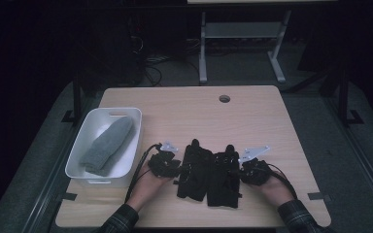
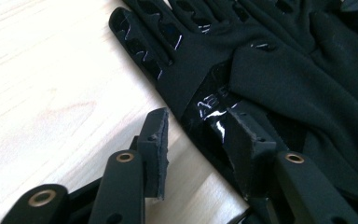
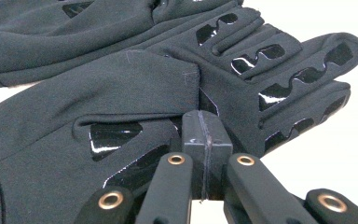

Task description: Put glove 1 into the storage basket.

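Two black gloves with glossy grip patches lie side by side at the table's near middle, the left glove (image 1: 194, 167) and the right glove (image 1: 223, 178). My left gripper (image 1: 175, 168) sits at the left glove's outer edge. In the left gripper view it (image 2: 198, 119) stands open: one pad rests on bare wood, the other lies on the glove (image 2: 279, 79), whose edge runs between the jaws. My right gripper (image 1: 238, 171) is at the right glove's outer side. In the right gripper view it (image 3: 205, 127) is shut, pads together, tips against the glove (image 3: 121, 88).
A white bin (image 1: 122, 112) at the table's left holds a grey knitted mitten (image 1: 109, 145). The wooden table (image 1: 252, 116) has a cable hole (image 1: 224, 98) near its far edge. A white desk frame (image 1: 243, 31) stands on the floor beyond.
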{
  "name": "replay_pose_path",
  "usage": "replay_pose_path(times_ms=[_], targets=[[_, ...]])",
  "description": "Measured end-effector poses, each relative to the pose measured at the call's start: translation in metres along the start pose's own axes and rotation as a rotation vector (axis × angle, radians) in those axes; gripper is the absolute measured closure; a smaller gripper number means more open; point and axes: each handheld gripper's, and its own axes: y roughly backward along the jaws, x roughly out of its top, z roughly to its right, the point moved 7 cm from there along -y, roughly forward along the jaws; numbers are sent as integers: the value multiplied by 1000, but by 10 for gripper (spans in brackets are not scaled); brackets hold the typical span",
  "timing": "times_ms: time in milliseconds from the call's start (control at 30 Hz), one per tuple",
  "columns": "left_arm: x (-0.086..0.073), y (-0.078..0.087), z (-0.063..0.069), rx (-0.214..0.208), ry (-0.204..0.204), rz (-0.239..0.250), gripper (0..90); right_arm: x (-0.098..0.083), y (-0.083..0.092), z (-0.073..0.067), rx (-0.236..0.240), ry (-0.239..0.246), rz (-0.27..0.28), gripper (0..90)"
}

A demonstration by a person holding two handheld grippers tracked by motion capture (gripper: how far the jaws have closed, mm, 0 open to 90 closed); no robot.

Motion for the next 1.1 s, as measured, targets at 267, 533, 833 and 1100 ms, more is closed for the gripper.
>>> replay_pose_path(times_ms=[267,533,833,1100], targets=[[7,-7,2,-1,-12,-3,656,0,0,0,1,1,-1,900],[8,-8,3,-33,-13,-4,816,0,6,1,2,-11,21,892],[15,3,5,-57,-20,16,836,-24,20,11,-29,-45,-8,898],[22,9,11,-74,-6,45,835,-19,13,6,-21,-26,-10,899]])
